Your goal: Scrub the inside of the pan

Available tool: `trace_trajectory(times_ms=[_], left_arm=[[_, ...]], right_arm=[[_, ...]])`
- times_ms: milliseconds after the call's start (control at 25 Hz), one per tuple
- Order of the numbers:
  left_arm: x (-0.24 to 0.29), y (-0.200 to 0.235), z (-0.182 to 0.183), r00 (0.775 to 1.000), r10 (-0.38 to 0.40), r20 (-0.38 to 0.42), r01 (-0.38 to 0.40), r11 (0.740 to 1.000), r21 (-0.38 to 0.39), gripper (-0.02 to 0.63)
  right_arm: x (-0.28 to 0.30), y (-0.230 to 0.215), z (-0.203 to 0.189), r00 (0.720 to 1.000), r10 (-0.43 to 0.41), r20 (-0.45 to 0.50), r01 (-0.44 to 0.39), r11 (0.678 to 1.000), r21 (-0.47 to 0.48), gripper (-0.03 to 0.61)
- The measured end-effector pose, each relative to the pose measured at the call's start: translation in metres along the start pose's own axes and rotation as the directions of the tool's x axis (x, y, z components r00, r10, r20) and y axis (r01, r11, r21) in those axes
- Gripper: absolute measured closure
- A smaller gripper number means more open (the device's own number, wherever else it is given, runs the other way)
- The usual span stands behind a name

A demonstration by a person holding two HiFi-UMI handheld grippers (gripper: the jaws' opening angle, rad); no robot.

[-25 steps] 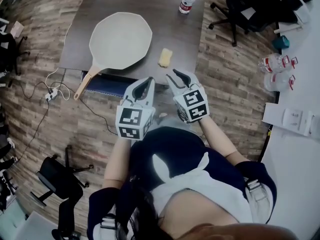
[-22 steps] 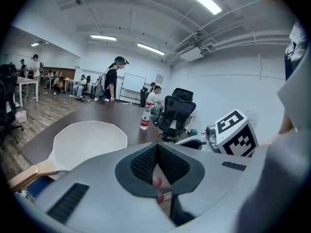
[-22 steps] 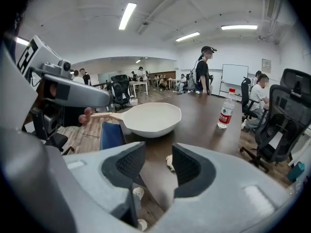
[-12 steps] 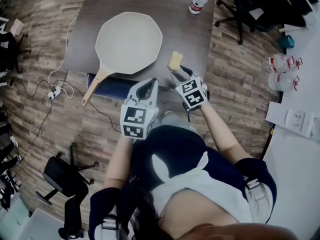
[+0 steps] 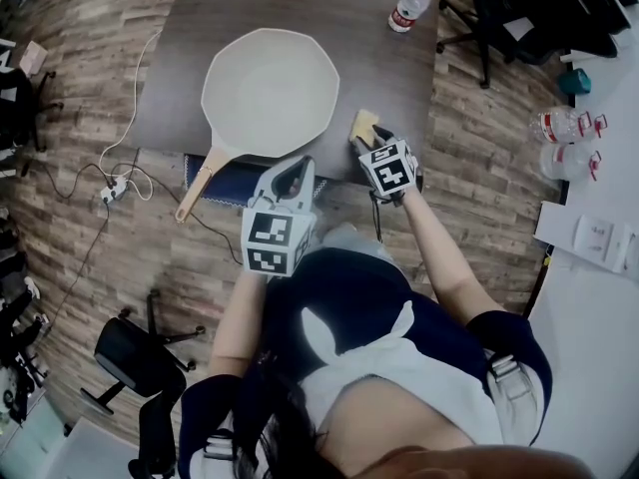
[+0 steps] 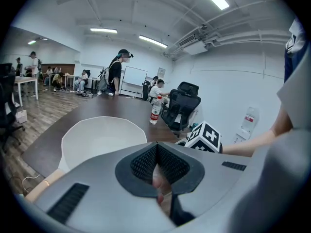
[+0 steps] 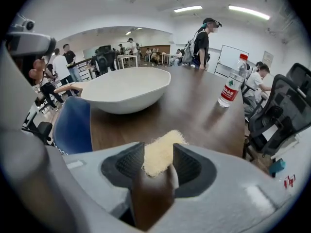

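Observation:
A white pan with a wooden handle lies on the dark table; it also shows in the left gripper view and the right gripper view. A yellow scrubbing sponge lies to the pan's right, near the table's front edge. My right gripper is down over it; its jaws have just been opening and stand wide, with the sponge between the pads but not squeezed. My left gripper is shut and empty, short of the table edge below the pan.
A water bottle stands at the table's far right, also in the right gripper view. A blue chair is tucked under the front edge. Office chairs stand at the right, cables on the wooden floor at the left.
My right gripper has gone forward and down to the sponge, with its jaws now wider. The left gripper has edged toward the table edge, still shut.

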State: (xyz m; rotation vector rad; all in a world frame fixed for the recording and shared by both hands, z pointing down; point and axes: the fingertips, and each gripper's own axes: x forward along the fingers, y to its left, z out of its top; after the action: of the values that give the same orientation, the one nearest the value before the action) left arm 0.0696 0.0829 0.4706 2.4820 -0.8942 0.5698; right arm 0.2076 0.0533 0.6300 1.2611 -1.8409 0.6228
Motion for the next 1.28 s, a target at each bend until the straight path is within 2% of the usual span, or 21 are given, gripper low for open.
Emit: trace_trajectory(times_ms=[200, 320, 400, 520, 640, 760, 920, 1280], left_arm=[[-0.001, 0.021, 0.003, 1.0, -0.006, -0.002, 0.006, 1.0, 0.011, 0.609], [-0.003, 0.034, 0.004, 1.0, -0.011, -0.008, 0.012, 1.0, 0.019, 0.609], [-0.004, 0.044, 0.004, 1.0, -0.008, -0.009, 0.008, 1.0, 0.02, 0.609], [-0.004, 0.058, 0.002, 1.0, -0.003, -0.008, 0.003, 1.0, 0.014, 0.609], [-0.004, 0.071, -0.003, 1.0, 0.017, -0.005, -0.017, 1.0, -0.004, 0.609], [-0.007, 0.078, -0.005, 0.999, 0.038, 0.006, -0.038, 0.999, -0.018, 0.609], [-0.012, 0.091, -0.013, 0.998, 0.06, 0.006, -0.06, 0.998, -0.03, 0.609], [-0.026, 0.127, -0.028, 0.992, 0.123, -0.005, -0.123, 0.99, -0.074, 0.609]], right_arm=[[0.023, -0.009, 0.0, 0.997, -0.039, -0.06, 0.041, 0.999, 0.027, 0.398], [0.033, -0.01, -0.003, 0.996, -0.057, -0.072, 0.063, 0.994, 0.087, 0.408], [0.038, -0.005, -0.005, 0.997, -0.038, -0.068, 0.048, 0.987, 0.154, 0.493], [0.04, -0.007, -0.008, 0.996, -0.036, -0.081, 0.051, 0.978, 0.201, 0.516], [0.04, -0.009, -0.006, 0.997, 0.0, -0.075, 0.019, 0.97, 0.243, 0.544], [0.032, -0.011, -0.009, 0.998, 0.038, -0.055, -0.021, 0.959, 0.281, 0.559], [0.016, -0.01, -0.001, 0.999, 0.037, -0.007, -0.033, 0.954, 0.299, 0.563], [-0.034, 0.007, 0.069, 0.984, 0.033, 0.176, -0.079, 0.963, 0.258, 0.565]])
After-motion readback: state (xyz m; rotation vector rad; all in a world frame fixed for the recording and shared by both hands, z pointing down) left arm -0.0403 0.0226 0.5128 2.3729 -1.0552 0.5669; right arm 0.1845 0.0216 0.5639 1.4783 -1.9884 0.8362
